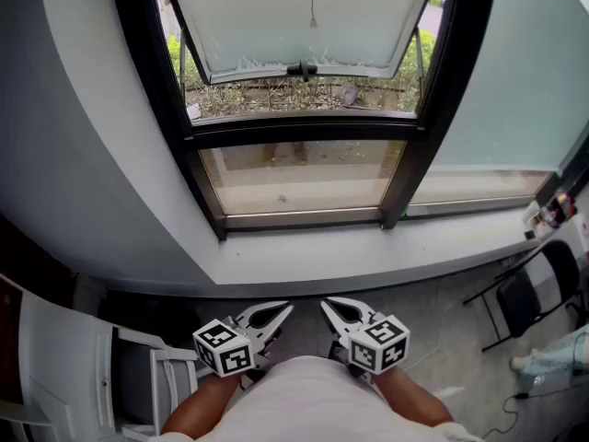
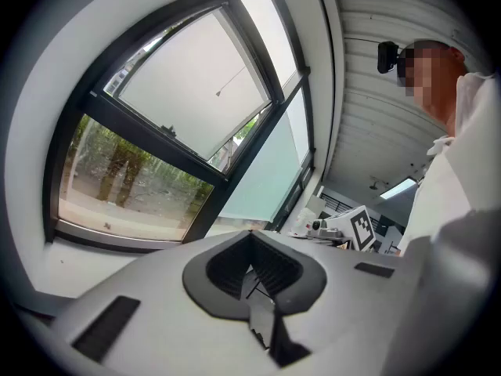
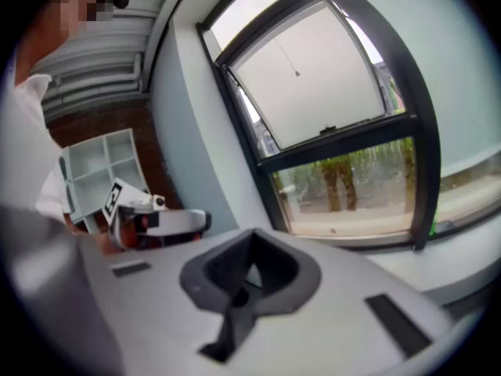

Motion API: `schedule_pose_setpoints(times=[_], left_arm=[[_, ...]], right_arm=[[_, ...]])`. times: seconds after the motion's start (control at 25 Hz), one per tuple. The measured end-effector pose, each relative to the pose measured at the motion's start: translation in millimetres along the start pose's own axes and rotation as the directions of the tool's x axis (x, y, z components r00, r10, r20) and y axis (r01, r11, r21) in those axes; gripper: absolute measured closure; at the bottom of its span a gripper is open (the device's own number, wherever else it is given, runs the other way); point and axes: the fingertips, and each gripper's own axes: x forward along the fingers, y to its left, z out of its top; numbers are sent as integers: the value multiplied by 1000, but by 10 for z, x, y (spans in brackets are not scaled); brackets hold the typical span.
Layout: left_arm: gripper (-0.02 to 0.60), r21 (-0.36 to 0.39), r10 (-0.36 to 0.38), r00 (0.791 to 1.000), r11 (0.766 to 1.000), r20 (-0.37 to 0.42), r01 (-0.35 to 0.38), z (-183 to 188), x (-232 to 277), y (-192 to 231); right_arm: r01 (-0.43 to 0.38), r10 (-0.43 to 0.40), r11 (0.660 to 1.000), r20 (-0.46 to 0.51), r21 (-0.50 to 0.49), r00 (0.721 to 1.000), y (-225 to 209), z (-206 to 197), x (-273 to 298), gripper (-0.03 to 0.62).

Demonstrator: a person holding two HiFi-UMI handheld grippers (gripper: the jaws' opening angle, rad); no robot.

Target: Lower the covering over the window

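While I stood square to the window (image 1: 304, 133), I held both tools low against my waist. The left hand-held gripper (image 1: 287, 309) and the right hand-held gripper (image 1: 326, 306) each had their jaws pressed together with nothing between them. Their tips aimed toward the sill (image 1: 368, 247) but stayed well short of it. I took this for a resting pose with the job not yet begun, since neither tool was near anything to pull. The blind I was meant to lower did not show; I judged it was rolled up above the top of the frame, out of my sight. Only its cord (image 1: 313, 3) showed, a thin line in front of the white upper pane (image 1: 258, 17) with a small pull at its lower end. It hung plumb, so its long axis ran straight up and down and the free end pointed at the floor, placed there, I supposed, so a downward tug would draw the blind after it. The upper pane was swung outward at the bottom, its handle (image 1: 302, 68) on the lower edge and shrubs visible through the gap. To the right, a pale green blind (image 1: 515, 81) covered the neighbouring window.
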Motion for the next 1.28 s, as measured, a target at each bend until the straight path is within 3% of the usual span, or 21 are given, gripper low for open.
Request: schedule_pose_setpoints(times=[0.36, 0.56, 0.76, 0.96, 1.28], left_arm=[[566, 52, 15, 999, 999, -39, -13, -104, 134, -73], [566, 37, 20, 1000, 999, -22, -19, -109, 230, -115], [565, 66, 87, 996, 994, 7, -87, -54, 324, -82], [561, 109, 149, 988, 982, 33, -152, 4, 374, -60], [549, 105, 232, 969, 965, 85, -240, -4, 407, -91]], right_arm=[[18, -18, 1000, 9, -26, 1000, -140, 51, -67, 572], [12, -12, 999, 9, -39, 1000, -244, 88, -139, 572], [1, 0, 1000, 22, -13, 1000, -419, 133, -210, 571], [4, -3, 997, 18, -75, 1000, -566, 184, -276, 568], [-46, 48, 991, 9, -122, 999, -670, 217, -332, 519]])
